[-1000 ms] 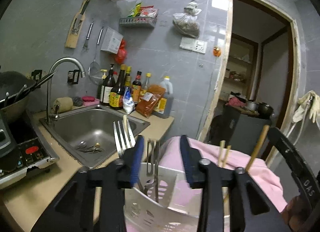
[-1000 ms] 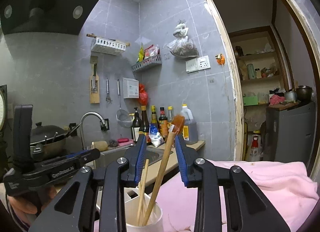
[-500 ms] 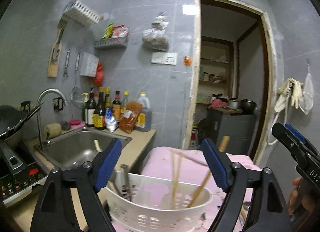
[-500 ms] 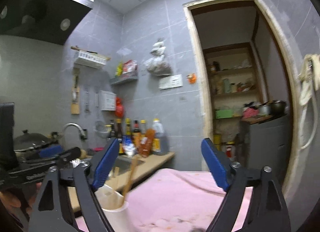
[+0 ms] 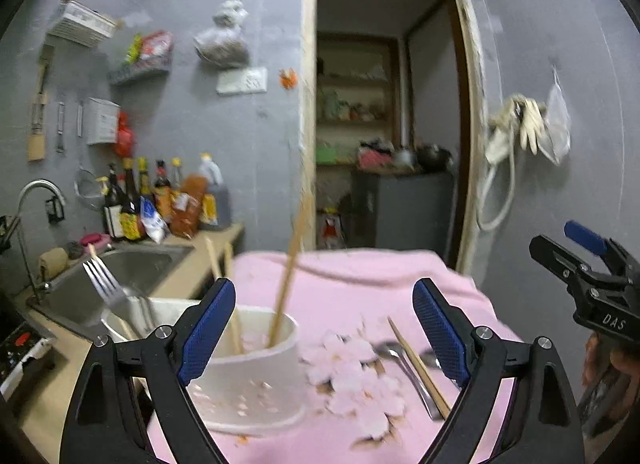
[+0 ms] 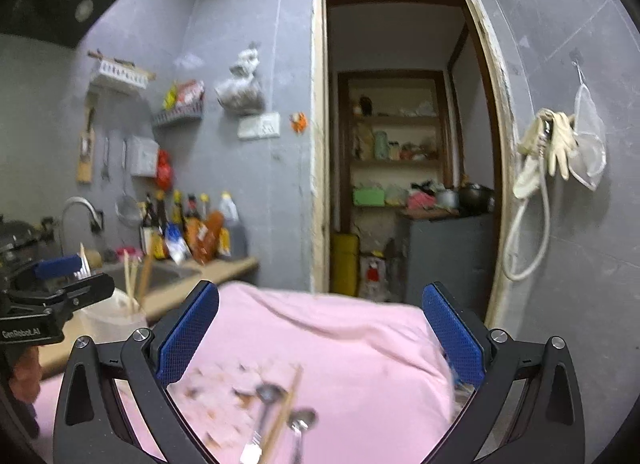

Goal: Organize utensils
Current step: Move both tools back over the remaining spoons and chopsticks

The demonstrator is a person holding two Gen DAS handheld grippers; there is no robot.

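Currently both the left gripper point(image 5: 324, 328) and right gripper point(image 6: 320, 338) gape, released; a hasty grab could skid the loose chopstick point(image 5: 418, 368) off the pink cloth point(image 5: 360, 272).

- Left wrist view looks forward, low over the pink cloth-covered worktop point(image 5: 360, 276), close.
- Right wrist view faces likewise.
- Both share the open wooden-framed doorway point(image 5: 384, 112) point(image 6: 404, 136).
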